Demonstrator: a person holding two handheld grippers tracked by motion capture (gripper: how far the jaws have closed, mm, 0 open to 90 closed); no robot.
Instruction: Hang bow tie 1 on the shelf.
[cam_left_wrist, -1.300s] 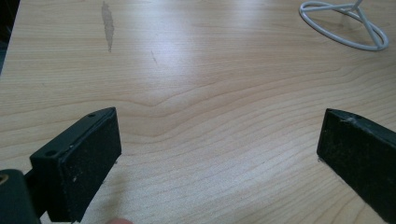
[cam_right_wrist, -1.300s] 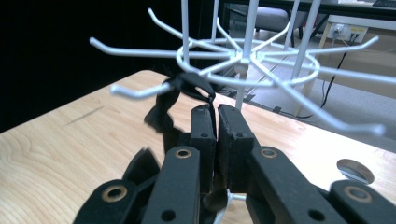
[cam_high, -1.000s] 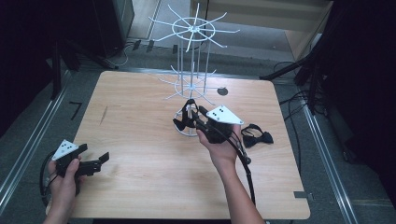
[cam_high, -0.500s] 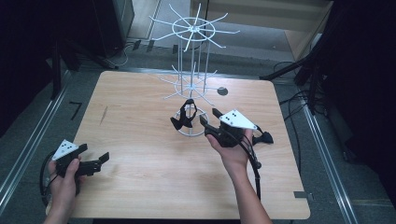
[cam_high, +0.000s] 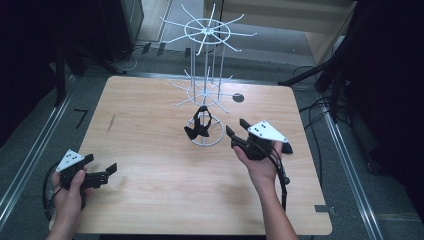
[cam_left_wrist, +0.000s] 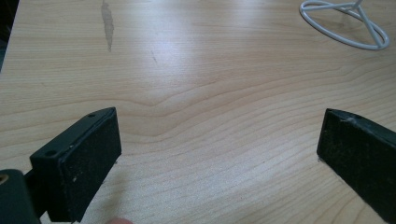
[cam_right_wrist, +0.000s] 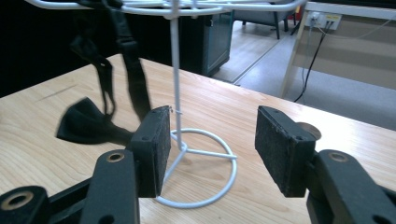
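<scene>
Bow tie (cam_high: 198, 129) hangs vertically from wire rack (cam_high: 206, 90).

A black bow tie (cam_high: 198, 129) hangs by its strap from a white wire rack (cam_high: 206, 85) — the bow rests low, near the rack's ring base.

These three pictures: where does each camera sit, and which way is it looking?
High view: above the person's side, looking down on the table; both forearms show.
Left gripper view: rides the left gripper, facing bare tabletop; its open jaws show.
Right gripper view: rides the right gripper, facing the white wire rack; open jaws show.
Shared: all three views catch the rack's base ring.
</scene>
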